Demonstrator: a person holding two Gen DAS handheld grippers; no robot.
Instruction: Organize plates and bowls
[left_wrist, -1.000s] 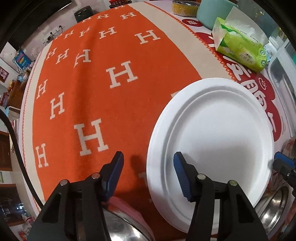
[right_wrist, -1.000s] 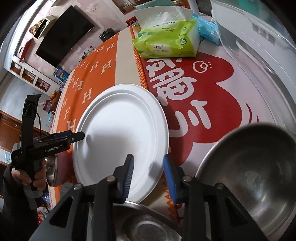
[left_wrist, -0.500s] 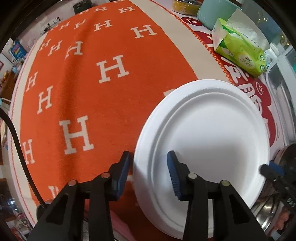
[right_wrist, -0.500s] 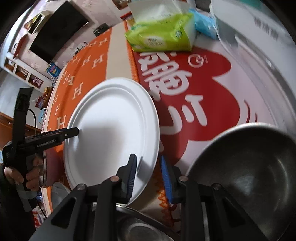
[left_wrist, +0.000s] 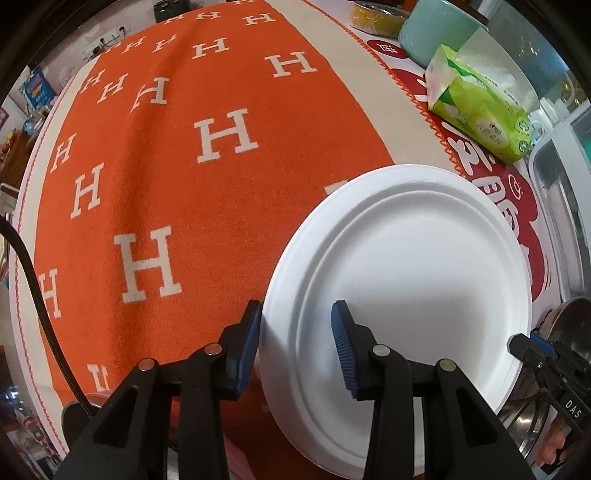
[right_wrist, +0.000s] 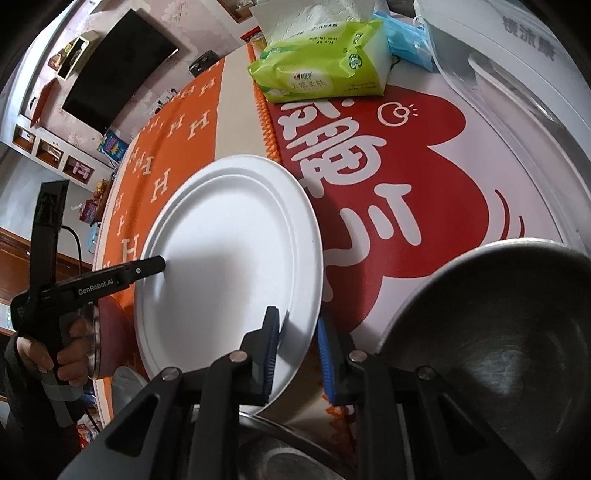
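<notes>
Straddling the near-right rim of the white plate (right_wrist: 229, 258), the right hand-held gripper (right_wrist: 297, 350) is seen narrowed but not yet closed. The left hand-held gripper (left_wrist: 295, 343) brackets the opposite rim, jaws wide. The plate lies flat on the tabletop (left_wrist: 184, 177); a steel bowl (right_wrist: 498, 332) crowds the right side, open cloth lies left.

black gripper (left_wrist: 295, 343) frames, blue ribbed pads (left_wrist: 341, 341), silver screws (left_wrist: 212, 348).

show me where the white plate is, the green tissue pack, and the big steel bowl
white plate (left_wrist: 424, 266): left wrist view, on its flat centre.
green tissue pack (right_wrist: 325, 74): right wrist view, on its printed front face.
steel bowl (right_wrist: 509, 332): right wrist view, on its inner wall.
</notes>
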